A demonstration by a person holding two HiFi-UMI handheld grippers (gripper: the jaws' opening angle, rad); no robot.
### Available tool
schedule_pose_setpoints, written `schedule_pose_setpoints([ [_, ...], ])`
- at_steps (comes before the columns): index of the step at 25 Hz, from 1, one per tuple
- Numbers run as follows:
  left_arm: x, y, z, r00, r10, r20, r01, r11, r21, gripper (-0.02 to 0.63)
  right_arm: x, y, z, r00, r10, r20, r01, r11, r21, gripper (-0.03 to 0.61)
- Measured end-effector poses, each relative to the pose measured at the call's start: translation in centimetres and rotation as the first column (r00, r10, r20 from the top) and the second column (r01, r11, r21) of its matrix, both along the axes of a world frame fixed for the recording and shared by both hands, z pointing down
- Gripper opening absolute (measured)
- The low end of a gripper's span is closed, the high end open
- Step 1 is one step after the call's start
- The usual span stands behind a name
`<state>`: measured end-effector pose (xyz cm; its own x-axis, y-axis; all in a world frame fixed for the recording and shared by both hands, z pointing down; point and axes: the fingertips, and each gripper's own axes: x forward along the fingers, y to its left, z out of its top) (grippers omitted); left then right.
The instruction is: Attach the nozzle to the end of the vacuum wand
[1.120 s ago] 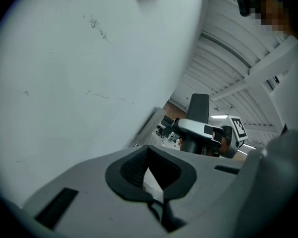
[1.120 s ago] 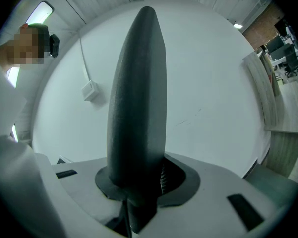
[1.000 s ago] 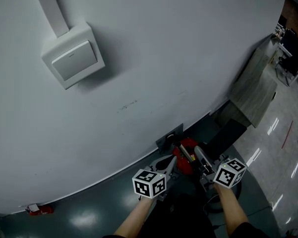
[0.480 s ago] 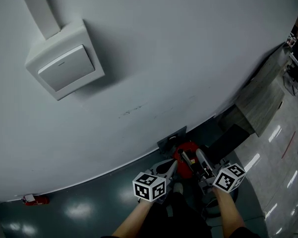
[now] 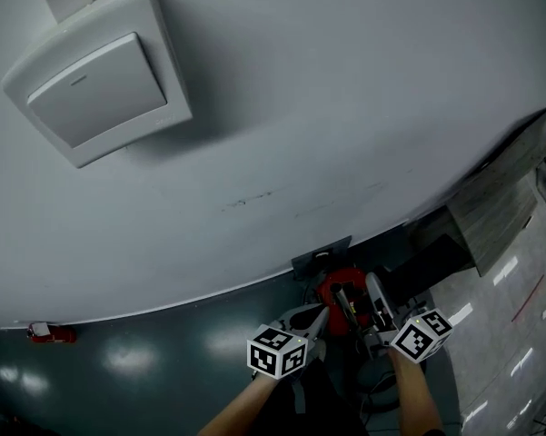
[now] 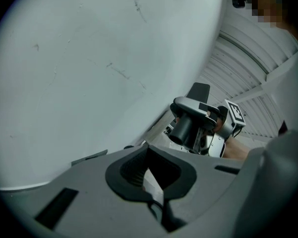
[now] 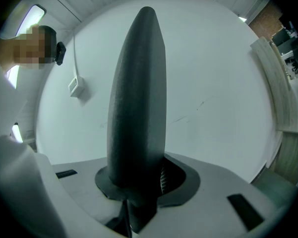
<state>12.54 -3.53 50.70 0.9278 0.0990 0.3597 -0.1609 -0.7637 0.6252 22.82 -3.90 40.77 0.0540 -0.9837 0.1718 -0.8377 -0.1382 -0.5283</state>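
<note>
Lower now by the red vacuum point(image 5: 343, 285), left tongs point(image 5: 317, 320) pressed together, right tongs point(image 5: 379, 320) pinching nozzle point(image 7: 138, 98).

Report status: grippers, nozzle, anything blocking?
Left gripper shut, empty. Right gripper clamped on nozzle. Nozzle's open end bare, not attached. Wall straight ahead.
</note>
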Motion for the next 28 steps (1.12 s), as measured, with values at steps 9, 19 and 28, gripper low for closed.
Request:
schedule_pose_setpoints([
  [9,0.8,0.7,5.4,0.999,-0.018,0.027,0.018,1.000,-0.024,0.003,0.8,-2.6,4.2,0.998,-0.062,0.008,0.062,0.998,0.005,0.092],
  [19,2.4,1.1,9.4,0.995,-0.099,-0.007,0.099,0.995,-0.020,0.009,0.4,-4.3,7.0,0.988,-0.152,-0.001,0.152,0.988,0.003,0.092],
  [28,5.1,1.5,11.3,0.995,-0.090,-0.043,0.093,0.994,0.060,0.157,-0.5,-5.6,7.3,0.971,-0.224,-0.083,0.223,0.975,-0.018,0.092],
])
